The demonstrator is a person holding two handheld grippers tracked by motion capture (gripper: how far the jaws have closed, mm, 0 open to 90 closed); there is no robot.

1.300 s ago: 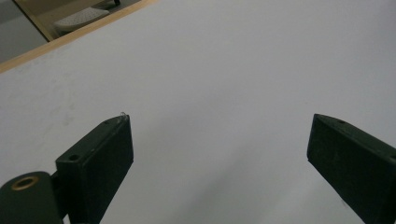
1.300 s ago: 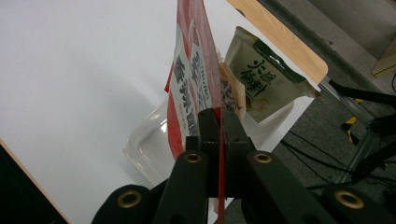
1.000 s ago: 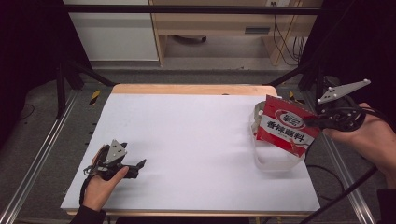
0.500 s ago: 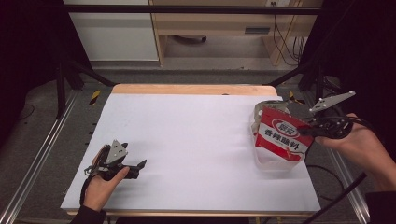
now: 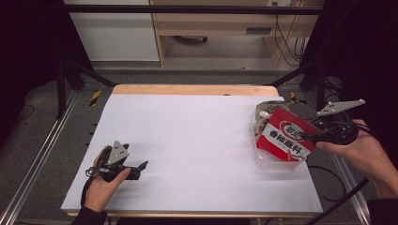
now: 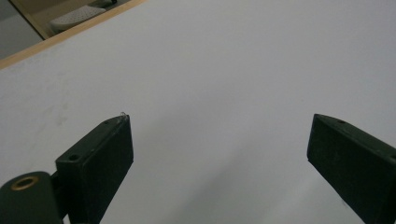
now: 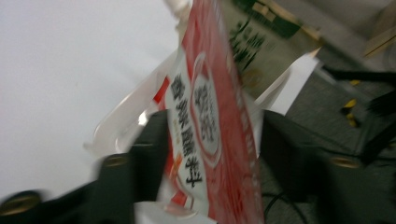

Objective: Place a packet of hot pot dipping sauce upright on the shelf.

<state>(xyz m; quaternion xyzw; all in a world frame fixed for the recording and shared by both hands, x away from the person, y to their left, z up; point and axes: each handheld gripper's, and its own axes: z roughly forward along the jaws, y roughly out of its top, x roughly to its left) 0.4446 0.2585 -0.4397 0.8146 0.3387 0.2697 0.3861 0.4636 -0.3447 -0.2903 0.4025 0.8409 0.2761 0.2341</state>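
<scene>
A red pouch with a white label stands tilted in a clear plastic tub at the table's right edge. My right gripper reaches it from the right. In the right gripper view the red pouch sits between the jaws of my right gripper, which have just been opening; a gap shows on the right side of the pouch. My left gripper rests low at the front left of the table. In its own view the left gripper stands open over bare white surface.
A beige and green pouch stands behind the red one in the same tub. The white table top has a wooden far edge. Metal rails run along both sides, and cables lie on the floor at the right.
My right hand has come down and lowered the red pouch into the tub, and its jaws have parted from the pouch. The left hand has stayed put.
</scene>
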